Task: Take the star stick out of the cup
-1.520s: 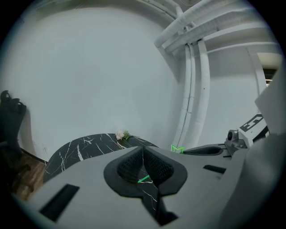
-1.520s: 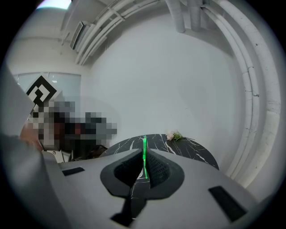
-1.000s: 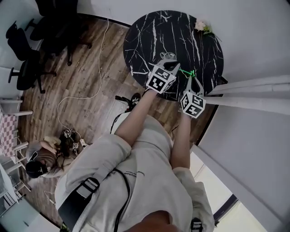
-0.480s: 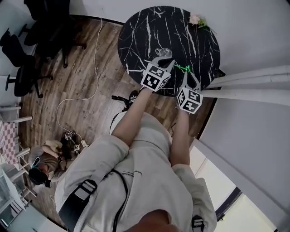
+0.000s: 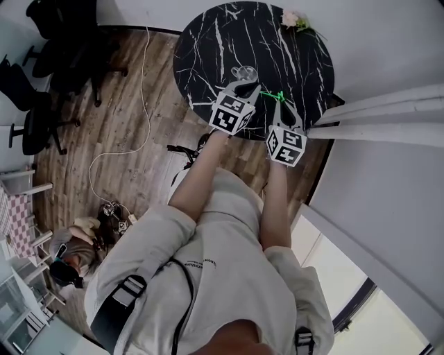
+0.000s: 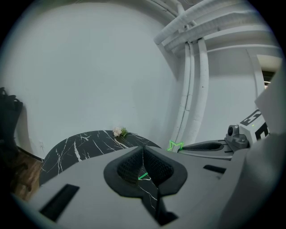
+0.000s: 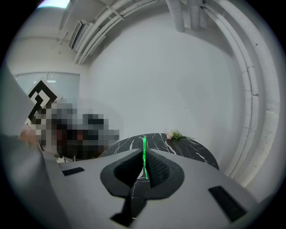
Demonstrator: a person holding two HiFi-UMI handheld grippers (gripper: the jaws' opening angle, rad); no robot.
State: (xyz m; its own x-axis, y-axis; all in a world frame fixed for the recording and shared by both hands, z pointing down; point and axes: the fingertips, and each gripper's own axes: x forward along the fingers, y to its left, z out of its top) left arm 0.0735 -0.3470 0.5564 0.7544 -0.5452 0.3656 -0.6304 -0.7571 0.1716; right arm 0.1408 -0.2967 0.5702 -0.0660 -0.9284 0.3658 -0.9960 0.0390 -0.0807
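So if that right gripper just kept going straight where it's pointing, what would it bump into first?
Most likely the round black marble table just beyond the right gripper, left of the small pink flower. Depth is unclear; if it clears the top, the white wall comes next.

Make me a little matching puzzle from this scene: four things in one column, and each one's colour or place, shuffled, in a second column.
Things:
1. star stick
2. cup
3. flowers
4. table

Colour or place:
A. black with white veins
B. green, clamped in the right gripper
C. clear, standing on the table
D. at the table's far edge, by the wall

Pairs: 1-B, 2-C, 3-D, 4-A.
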